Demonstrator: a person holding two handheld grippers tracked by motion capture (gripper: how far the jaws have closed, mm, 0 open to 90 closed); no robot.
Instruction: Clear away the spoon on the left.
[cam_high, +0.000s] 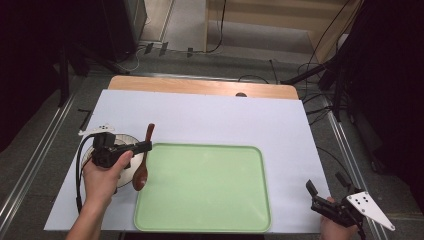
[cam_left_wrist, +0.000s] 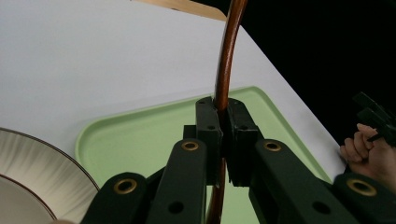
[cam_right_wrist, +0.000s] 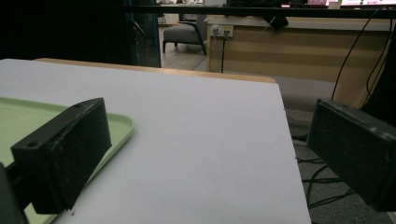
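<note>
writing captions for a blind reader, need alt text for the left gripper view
The left tool is shut on the thin handle of a brown wooden spoon, above a pale green plastic tray on a white table. A ribbed white plate sits at lower left.

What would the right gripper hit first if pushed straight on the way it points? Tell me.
Probably nothing on the table. The right gripper, jaws wide open, looks along bare white table surface toward the far edge; the green tray lies off to one side of that line. Depth past the edge is unclear.

A tray (cam_high: 210, 185) lies mid-table (cam_high: 200, 115), a spoon (cam_high: 142, 165) at its left edge, a plate (cam_high: 122, 142) farther left.
</note>
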